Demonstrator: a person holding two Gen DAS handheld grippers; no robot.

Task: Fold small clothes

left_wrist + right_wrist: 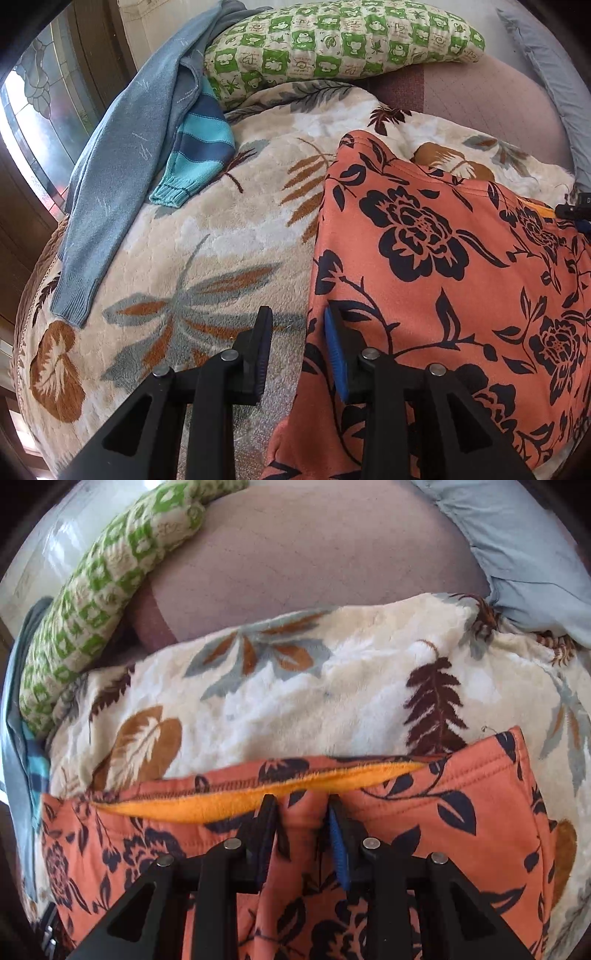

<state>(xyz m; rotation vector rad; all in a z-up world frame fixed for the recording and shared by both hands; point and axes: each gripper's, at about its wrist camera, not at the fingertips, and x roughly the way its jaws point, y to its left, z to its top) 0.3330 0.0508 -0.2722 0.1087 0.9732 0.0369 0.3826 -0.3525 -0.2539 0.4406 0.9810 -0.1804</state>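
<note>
An orange garment with a dark floral print (443,258) lies spread on a plush leaf-pattern blanket (166,240). My left gripper (299,328) stands open over the garment's left edge. The cloth edge runs between its fingers, and the pads are apart from it. In the right wrist view the same garment (461,812) shows its far hem, with a yellow-orange fleecy lining (221,806) exposed. My right gripper (301,805) is shut on a bunched fold of this garment just below the hem.
A blue-grey sweater (122,177) and a turquoise striped knit (195,155) lie at the blanket's far left. A green checked pillow (343,40) sits behind them. A grey-blue cloth (517,554) lies at the far right, and a window (37,110) is on the left.
</note>
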